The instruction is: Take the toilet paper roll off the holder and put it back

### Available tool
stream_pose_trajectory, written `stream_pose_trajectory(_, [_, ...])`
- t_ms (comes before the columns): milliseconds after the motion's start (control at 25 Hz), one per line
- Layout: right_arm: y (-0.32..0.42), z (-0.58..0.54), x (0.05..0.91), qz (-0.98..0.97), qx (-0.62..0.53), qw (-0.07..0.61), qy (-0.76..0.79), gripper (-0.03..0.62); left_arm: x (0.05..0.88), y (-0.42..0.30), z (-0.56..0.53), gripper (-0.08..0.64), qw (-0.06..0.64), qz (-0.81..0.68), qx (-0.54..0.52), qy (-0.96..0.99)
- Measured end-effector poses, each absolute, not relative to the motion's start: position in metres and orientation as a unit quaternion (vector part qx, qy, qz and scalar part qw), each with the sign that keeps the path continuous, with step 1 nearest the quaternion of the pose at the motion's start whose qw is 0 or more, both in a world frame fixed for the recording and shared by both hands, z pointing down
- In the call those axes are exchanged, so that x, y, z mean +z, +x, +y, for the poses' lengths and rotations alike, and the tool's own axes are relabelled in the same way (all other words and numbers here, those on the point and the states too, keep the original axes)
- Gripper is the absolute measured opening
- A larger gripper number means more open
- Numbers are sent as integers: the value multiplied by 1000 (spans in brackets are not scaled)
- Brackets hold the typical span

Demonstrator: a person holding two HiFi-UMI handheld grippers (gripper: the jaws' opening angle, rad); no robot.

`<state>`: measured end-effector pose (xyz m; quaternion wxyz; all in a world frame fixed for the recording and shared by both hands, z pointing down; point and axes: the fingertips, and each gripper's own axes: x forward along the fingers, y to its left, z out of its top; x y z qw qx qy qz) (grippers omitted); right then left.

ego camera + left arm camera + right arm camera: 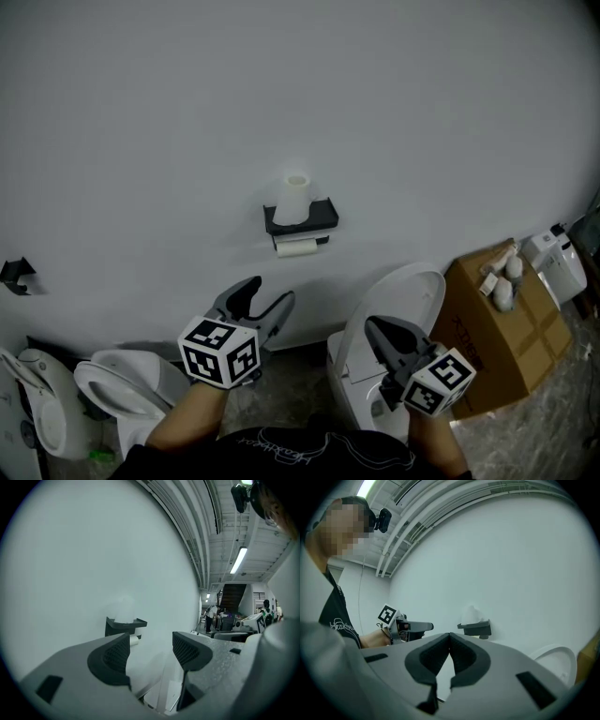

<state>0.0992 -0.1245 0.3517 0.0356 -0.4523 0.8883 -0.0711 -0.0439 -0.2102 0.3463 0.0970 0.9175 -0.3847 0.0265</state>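
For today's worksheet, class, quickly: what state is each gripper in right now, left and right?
Left gripper: open, nothing between its jaws.
Right gripper: shut, holding nothing.

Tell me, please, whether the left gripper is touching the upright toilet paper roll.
Apart: the head view shows bare wall between the left gripper and the upright roll.

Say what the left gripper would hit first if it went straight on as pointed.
Probably the white wall, slightly right of the black holder in the left gripper view; depth is unclear.
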Motion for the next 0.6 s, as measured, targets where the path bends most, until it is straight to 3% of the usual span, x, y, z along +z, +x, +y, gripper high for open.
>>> stream_pose_trajectory(600, [123, -199, 345, 904, -64, 29, -423, 5, 321, -19, -309, 282, 66, -430, 22, 900])
